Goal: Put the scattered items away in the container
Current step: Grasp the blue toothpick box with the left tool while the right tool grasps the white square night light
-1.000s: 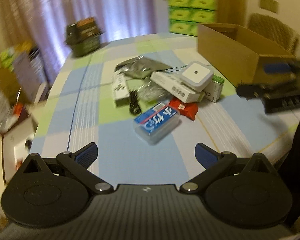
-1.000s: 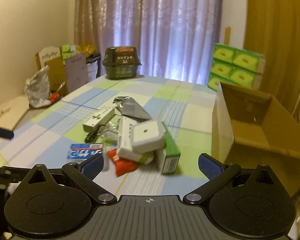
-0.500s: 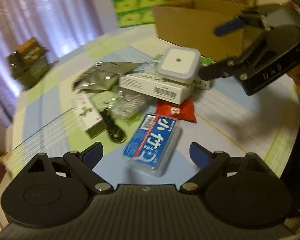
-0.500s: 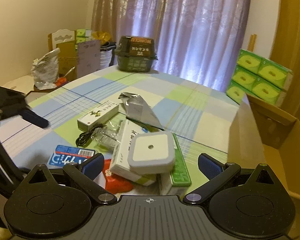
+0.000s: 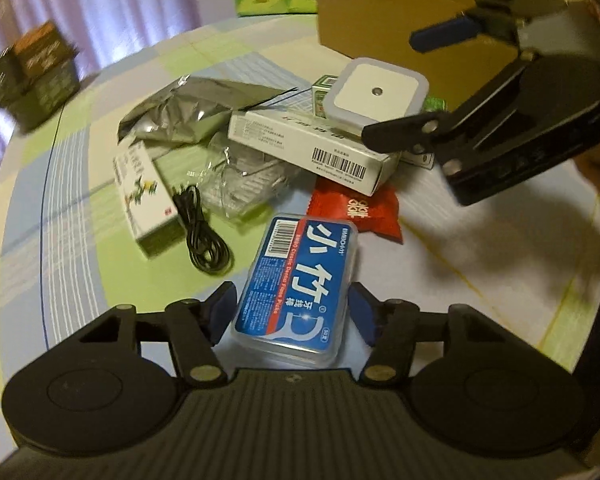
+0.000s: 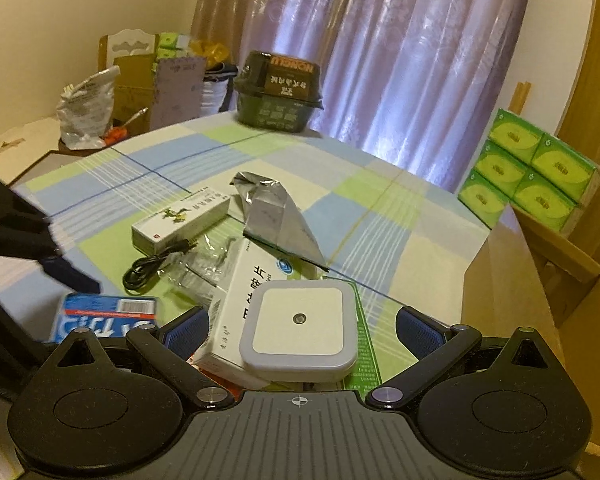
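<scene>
Left wrist view: left gripper (image 5: 292,312) jaws apart, straddling glossy clear-plastic floss box (image 5: 298,288) on checked tablecloth (image 5: 60,208); right gripper (image 6: 300,330) wide open around rounded square white device (image 6: 299,330) atop pile; cardboard box (image 6: 540,300) cut off at right.

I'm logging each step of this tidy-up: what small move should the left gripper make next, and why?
Probably close on the floss box. The left gripper is open, with its fingers on either side of the box and small gaps showing at both sides, so nothing is gripped yet. The box lies flat on the table, clear of the pile, and the cardboard box is open.
</scene>
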The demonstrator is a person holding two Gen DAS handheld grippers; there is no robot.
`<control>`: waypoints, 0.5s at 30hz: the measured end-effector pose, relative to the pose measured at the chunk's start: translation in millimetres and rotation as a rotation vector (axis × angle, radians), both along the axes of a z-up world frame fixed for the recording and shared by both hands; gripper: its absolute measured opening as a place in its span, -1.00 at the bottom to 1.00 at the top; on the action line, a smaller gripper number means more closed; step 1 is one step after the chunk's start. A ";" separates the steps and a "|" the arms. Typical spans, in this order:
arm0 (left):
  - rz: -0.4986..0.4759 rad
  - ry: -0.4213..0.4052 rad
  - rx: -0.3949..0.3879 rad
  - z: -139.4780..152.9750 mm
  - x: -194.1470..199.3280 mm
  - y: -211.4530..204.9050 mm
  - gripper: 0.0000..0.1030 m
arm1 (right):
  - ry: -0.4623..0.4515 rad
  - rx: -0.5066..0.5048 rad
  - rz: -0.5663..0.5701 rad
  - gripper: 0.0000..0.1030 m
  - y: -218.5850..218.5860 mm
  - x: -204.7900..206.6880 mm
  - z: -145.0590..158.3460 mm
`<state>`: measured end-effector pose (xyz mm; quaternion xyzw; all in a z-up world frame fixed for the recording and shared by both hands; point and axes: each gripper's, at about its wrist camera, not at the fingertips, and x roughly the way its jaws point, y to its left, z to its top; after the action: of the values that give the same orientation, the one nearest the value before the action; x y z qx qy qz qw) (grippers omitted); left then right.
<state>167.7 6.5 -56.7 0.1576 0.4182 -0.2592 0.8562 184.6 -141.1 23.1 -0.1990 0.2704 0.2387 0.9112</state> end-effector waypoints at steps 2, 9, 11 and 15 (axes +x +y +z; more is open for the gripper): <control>0.018 0.004 -0.008 0.8 -5.6 -2.0 0.09 | -0.004 -0.003 -0.006 1.00 0.8 1.5 -0.9; 0.066 -0.037 -0.048 1.4 -22.1 -9.9 0.09 | 0.019 -0.007 -0.019 0.67 0.5 9.6 -6.5; 0.071 -0.045 -0.044 0.2 -23.6 -12.9 0.17 | 0.026 -0.011 -0.018 0.67 1.0 10.1 -8.6; 0.065 -0.061 -0.034 -0.3 -24.4 -18.3 0.21 | 0.016 -0.025 -0.013 0.67 2.6 8.2 -10.1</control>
<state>143.3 -11.9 -57.1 0.1374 0.3924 -0.2332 0.8791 192.8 -138.5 13.1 -0.2066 0.2821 0.2311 0.9079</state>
